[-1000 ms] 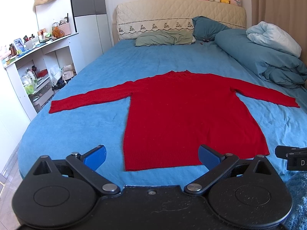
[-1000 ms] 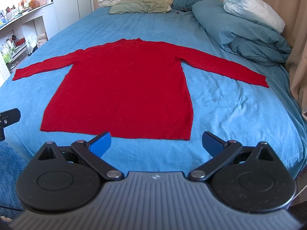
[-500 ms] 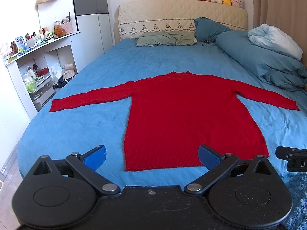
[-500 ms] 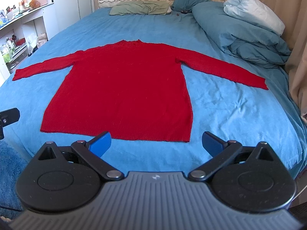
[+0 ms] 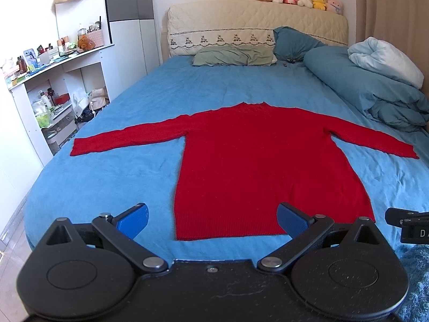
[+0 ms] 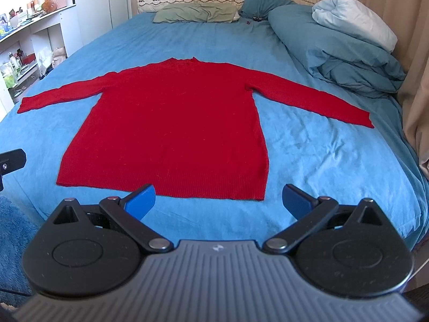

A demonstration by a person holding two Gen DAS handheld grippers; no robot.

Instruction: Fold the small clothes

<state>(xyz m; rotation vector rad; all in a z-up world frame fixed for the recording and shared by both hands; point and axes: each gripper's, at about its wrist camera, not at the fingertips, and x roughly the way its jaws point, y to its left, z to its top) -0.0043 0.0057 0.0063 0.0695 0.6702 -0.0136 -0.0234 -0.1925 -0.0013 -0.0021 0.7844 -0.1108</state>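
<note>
A red long-sleeved sweater (image 5: 257,161) lies flat on the blue bed sheet (image 5: 107,177), sleeves spread to both sides, hem toward me. It also shows in the right wrist view (image 6: 177,123). My left gripper (image 5: 213,218) is open and empty, held just short of the hem near its left corner. My right gripper (image 6: 219,198) is open and empty, held just short of the hem near its right corner. Part of the right gripper (image 5: 407,225) shows at the right edge of the left wrist view.
A rolled blue duvet (image 6: 335,48) with a white pillow (image 6: 354,18) lies along the bed's right side. Green and blue pillows (image 5: 233,56) lie at the headboard. White shelves (image 5: 48,102) stand at the left. A curtain (image 6: 413,80) hangs at the right.
Both grippers have tilted or risen very slightly, so the sweater sits a touch lower in view. The sweater has not moved and both grippers stay open.
</note>
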